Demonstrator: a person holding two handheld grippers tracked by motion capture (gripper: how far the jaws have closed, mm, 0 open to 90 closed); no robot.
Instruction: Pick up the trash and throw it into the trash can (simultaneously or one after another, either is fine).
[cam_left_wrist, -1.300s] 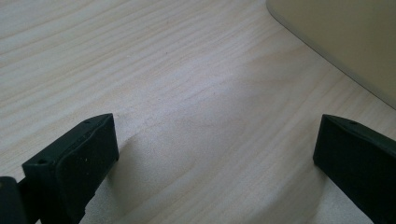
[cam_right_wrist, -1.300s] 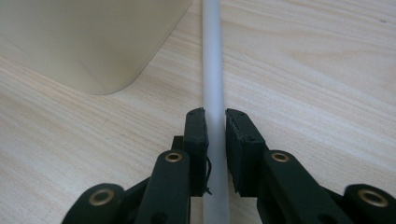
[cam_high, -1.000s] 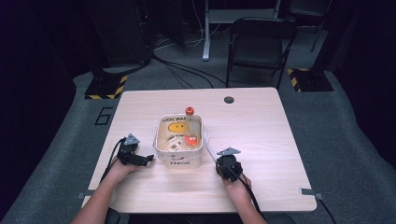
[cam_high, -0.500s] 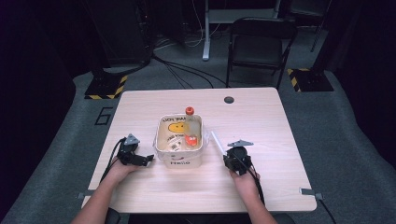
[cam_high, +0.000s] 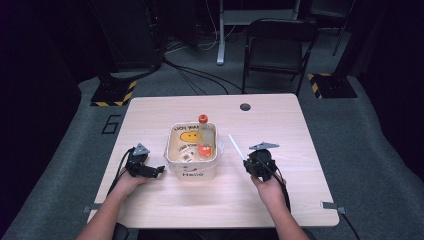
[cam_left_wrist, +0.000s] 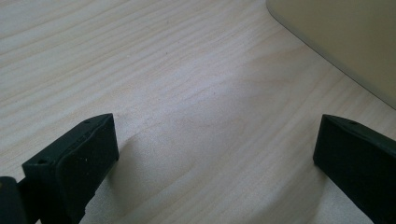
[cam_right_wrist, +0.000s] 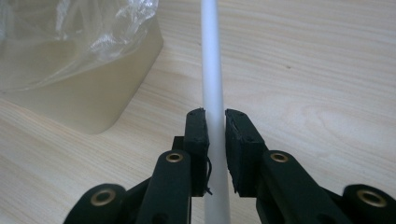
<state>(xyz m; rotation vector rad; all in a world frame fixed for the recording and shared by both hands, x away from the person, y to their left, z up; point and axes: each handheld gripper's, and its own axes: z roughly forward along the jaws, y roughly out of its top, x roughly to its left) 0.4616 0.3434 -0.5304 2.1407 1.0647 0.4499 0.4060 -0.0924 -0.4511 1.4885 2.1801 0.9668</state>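
My right gripper was clamped on a thin white straw, both pads pressed against its sides, the straw running up between the jaws and out past them. From above, that right gripper sat to the right of the cream bin, and the straw slanted up and to the left from the jaws, its free end near the bin's right wall but apart from it. The bin stood near the middle of the wooden table; inside it lay a clear bottle with a red cap leaning against the far rim, and some small items I could not make out. In the right gripper view, crinkled clear plastic showed over the bin's edge. My left gripper rested low on the table just left of the bin, its jaws spread wide with only bare wood between them. From above, the left gripper pointed toward the bin's left wall.
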